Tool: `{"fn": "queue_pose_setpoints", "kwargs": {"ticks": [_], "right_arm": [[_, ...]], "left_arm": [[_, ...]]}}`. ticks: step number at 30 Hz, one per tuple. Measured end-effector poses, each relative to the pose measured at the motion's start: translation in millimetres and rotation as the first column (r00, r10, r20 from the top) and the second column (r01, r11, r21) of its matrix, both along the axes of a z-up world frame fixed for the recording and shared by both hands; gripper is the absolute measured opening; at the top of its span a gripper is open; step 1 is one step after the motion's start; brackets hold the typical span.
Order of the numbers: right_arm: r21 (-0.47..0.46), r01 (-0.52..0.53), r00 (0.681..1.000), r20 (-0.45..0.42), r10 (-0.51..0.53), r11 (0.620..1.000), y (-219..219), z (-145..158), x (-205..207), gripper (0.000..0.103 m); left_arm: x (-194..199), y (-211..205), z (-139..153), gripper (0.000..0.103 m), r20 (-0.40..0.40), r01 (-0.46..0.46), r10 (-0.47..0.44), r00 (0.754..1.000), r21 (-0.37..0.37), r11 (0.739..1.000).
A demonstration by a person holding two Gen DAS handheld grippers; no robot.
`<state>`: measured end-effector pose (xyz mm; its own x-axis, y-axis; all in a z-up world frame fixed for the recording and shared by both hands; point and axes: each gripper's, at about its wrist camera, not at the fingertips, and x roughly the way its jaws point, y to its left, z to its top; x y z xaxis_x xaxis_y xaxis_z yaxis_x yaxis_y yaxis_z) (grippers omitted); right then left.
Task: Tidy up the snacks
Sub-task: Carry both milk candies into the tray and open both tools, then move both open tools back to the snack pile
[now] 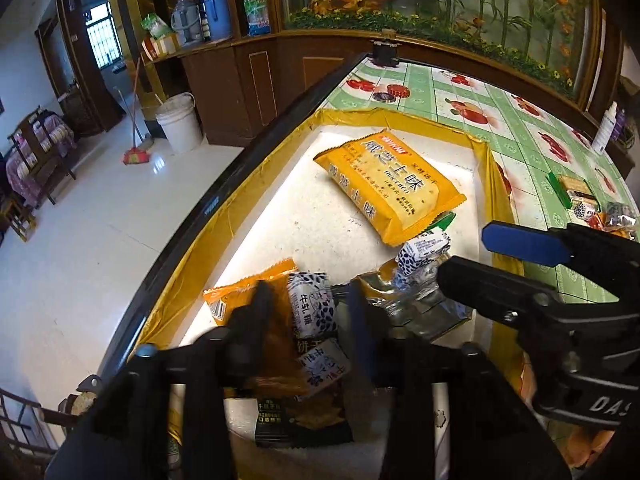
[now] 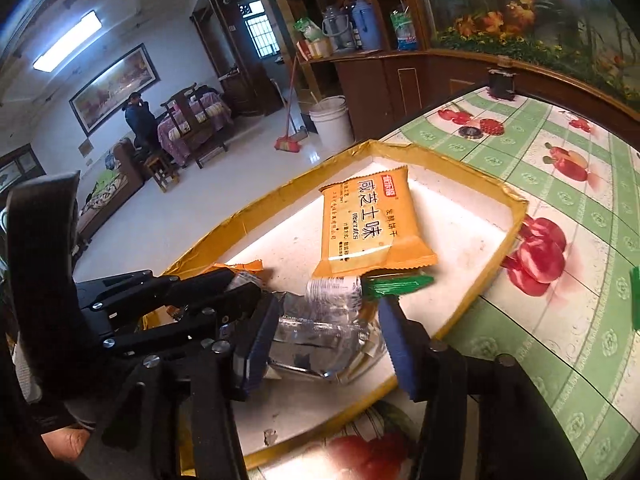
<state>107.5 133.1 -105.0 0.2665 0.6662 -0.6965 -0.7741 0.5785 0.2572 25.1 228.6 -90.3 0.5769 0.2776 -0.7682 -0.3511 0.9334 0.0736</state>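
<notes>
A shallow white tray with a yellow taped rim point(image 1: 486, 168) point(image 2: 508, 216) lies on the table and holds snacks. A large orange biscuit pack point(image 1: 390, 184) point(image 2: 366, 224) lies in its middle. My left gripper point(image 1: 312, 312) is open over small white-and-blue candy packs point(image 1: 312, 308) and an orange pack point(image 1: 240, 292) at the tray's near end. My right gripper point(image 2: 328, 332) is open around a silvery foil wrapper point(image 2: 316, 320); it also shows in the left wrist view point(image 1: 480, 256), above a white-and-blue candy point(image 1: 424, 250). A green wrapper point(image 2: 396, 282) pokes out beside the biscuit pack.
More small snacks point(image 1: 588, 204) lie on the green fruit-print tablecloth point(image 2: 560, 184) right of the tray. A white bottle point(image 1: 606, 128) stands at the far right, a dark spool point(image 1: 385, 54) at the far edge. The table's left edge drops to the floor, with a bucket point(image 1: 178, 122).
</notes>
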Motion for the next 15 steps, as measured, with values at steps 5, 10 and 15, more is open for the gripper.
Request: {"fn": "queue_pose_setpoints", "kwargs": {"ticks": [5, 10, 15], "right_arm": [[0.038, 0.036, 0.999, 0.014, -0.037, 0.999, -27.6, 13.1, -4.2, 0.061], [0.064, 0.092, 0.995, 0.017, -0.094, 0.994, -62.5, 22.0, -4.1, 0.061], [0.076, 0.173, 0.985, -0.001, -0.173, 0.982, -108.0, 19.0, 0.4, 0.062]], "left_arm": [[-9.5, -8.6, 11.6, 0.08, 0.043, -0.017, 0.015, 0.999, 0.062, 0.998], [-9.1, -12.1, 16.9, 0.08, 0.05, -0.01, 0.008, 0.999, 0.024, 1.0], [-7.4, -24.3, 24.7, 0.08, 0.072, 0.019, -0.019, 0.997, -0.007, 1.0]]}}
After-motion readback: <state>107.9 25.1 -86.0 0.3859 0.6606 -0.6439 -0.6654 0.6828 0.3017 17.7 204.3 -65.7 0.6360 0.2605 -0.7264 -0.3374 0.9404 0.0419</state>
